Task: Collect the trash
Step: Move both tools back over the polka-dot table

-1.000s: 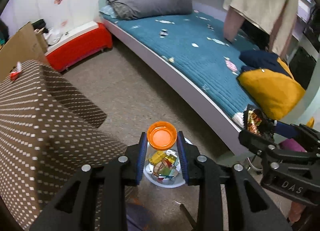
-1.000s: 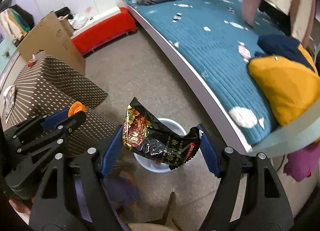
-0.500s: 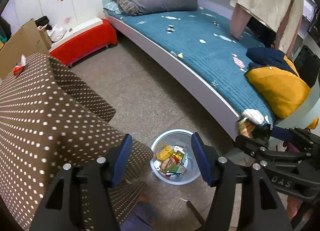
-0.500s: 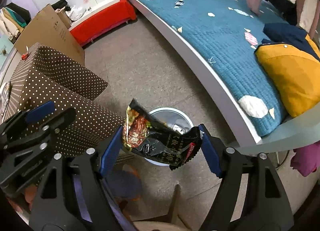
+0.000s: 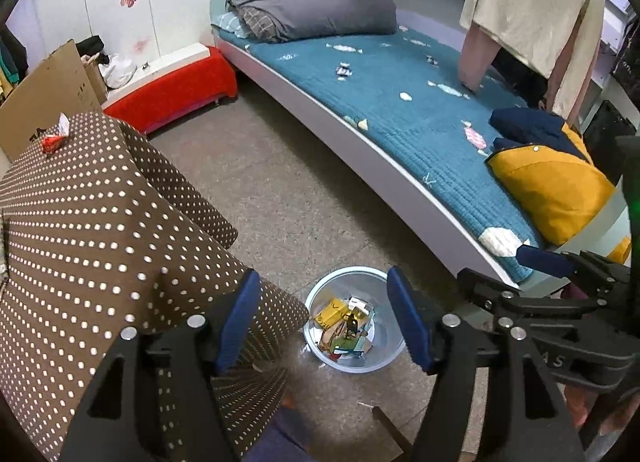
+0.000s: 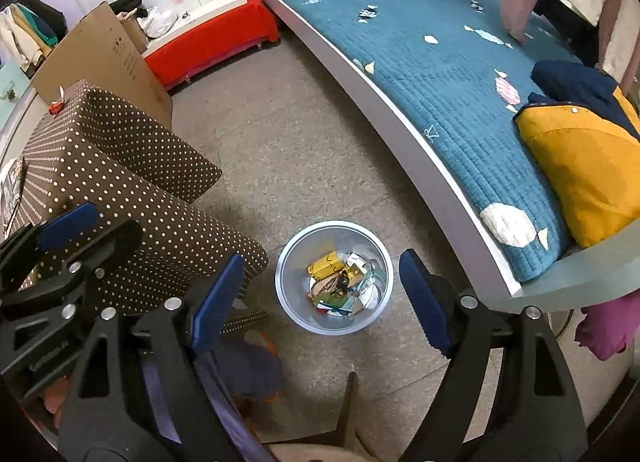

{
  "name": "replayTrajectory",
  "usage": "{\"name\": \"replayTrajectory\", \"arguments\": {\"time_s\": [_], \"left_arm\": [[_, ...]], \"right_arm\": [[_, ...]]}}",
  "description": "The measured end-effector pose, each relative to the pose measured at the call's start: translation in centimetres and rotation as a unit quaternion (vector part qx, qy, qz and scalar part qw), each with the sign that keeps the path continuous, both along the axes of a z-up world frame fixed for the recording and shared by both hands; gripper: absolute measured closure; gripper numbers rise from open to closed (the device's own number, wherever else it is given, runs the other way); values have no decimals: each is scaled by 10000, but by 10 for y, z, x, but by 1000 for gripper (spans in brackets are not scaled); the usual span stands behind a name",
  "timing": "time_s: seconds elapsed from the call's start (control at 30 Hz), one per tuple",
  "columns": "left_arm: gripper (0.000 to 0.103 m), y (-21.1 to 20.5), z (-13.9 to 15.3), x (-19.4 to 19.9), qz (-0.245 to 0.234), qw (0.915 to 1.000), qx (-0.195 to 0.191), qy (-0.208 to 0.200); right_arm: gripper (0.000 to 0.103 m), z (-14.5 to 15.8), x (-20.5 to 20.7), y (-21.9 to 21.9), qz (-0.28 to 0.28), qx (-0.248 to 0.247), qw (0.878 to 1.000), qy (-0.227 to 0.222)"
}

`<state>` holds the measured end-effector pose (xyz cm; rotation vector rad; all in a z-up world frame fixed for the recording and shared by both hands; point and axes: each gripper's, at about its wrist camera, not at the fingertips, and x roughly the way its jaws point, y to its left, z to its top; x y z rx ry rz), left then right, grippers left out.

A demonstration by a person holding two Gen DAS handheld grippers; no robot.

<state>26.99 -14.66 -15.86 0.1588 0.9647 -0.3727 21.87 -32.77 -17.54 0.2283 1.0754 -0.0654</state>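
A round clear-grey trash bin (image 5: 384,358) (image 6: 292,294) stands on the floor between the dotted box and the bed, holding several wrappers (image 6: 340,282). My left gripper (image 5: 320,318) is open and empty above the bin. My right gripper (image 6: 320,294) is open and empty above the bin too. The right gripper also shows at the right of the left wrist view (image 5: 540,262). A red and white wrapper (image 5: 56,138) (image 6: 58,102) lies on the far corner of the dotted box. Several candy wrappers (image 5: 474,138) (image 6: 506,88) lie on the blue bed cover.
A brown white-dotted box (image 5: 80,230) (image 6: 120,166) stands at the left beside the bin. A bed (image 5: 400,102) with grey bedding, a yellow and navy cushion (image 5: 552,182) runs along the right. A red bench (image 5: 176,90) and cardboard (image 6: 104,58) stand at the back. Clothes hang at the far right.
My left gripper let go of an orange-lidded container and opened. My right gripper let go of the dark snack bag and opened. Both grippers are now higher above the bin.
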Motion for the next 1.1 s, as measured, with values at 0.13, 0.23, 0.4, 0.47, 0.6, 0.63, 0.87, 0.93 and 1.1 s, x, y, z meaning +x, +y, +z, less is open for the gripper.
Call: {"name": "replayTrajectory", "arguments": {"time_s": [0.13, 0.23, 0.4, 0.47, 0.6, 0.63, 0.87, 0.93, 1.1], "left_arm": [[36, 9, 18, -6, -7, 9997, -61, -224], [34, 18, 31, -11, 17, 9992, -136, -365], [28, 38, 50, -18, 186, 9977, -228, -614], [26, 51, 59, -20, 303, 9967, -254, -713], [24, 74, 69, -21, 496, 9950, -317, -803], [24, 83, 72, -22, 582, 9944, -317, -828], [21, 141, 84, -21, 1104, 9888, -338, -940], [20, 163, 86, -20, 1300, 9862, -363, -958], [17, 223, 89, -16, 1778, 9787, -545, -871]], "right_arm": [[21, 12, -3, 2, -29, -34, 9999, -137], [20, 23, -5, 6, -10, -41, 9997, -260], [17, 40, -5, 21, 78, -88, 9988, -466], [17, 45, -3, 29, 136, -108, 9985, -513], [17, 55, 1, 50, 331, -137, 9974, -620], [17, 57, 2, 55, 383, -138, 9971, -644], [16, 74, 12, 108, 939, -155, 9921, -817], [16, 77, 15, 122, 1068, -166, 9906, -836], [15, 82, 25, 163, 1443, -251, 9852, -894]]}}
